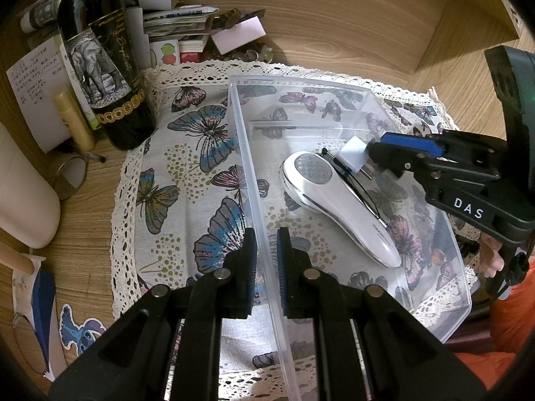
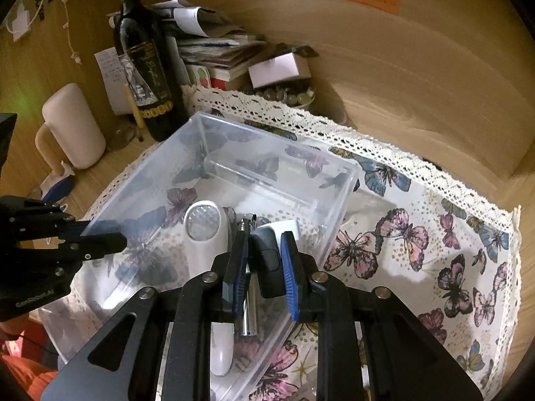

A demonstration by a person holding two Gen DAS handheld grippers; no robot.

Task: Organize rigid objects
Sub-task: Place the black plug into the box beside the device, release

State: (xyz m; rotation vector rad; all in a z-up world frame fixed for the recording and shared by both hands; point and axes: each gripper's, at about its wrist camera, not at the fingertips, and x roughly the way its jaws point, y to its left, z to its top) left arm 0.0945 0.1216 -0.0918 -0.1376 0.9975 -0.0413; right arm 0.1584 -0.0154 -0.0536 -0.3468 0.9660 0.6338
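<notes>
A clear plastic box [image 1: 444, 317] [image 2: 337, 207] stands on a butterfly-print cloth [image 1: 187, 173] [image 2: 418, 234]. Inside it lies a white handheld shaver [image 1: 337, 200] [image 2: 204, 224], with a chrome tube [image 2: 249, 314] beside it. My left gripper [image 1: 267, 237] [image 2: 100, 237] is shut on the box's left wall, one finger on each side. My right gripper [image 2: 264, 237] [image 1: 374, 153] is shut on a small charger plug [image 1: 352, 155] [image 2: 267, 260], white at its far end and dark between the pads. It hangs inside the box, just above the shaver's head.
A dark wine bottle [image 1: 100, 67] [image 2: 150, 67] stands at the cloth's far left corner. Stacked papers and small boxes [image 1: 187, 23] [image 2: 227, 56] sit behind it. A white mug [image 2: 73, 127] stands at the left on the wooden desk. A hand [image 1: 491, 260] holds the right gripper.
</notes>
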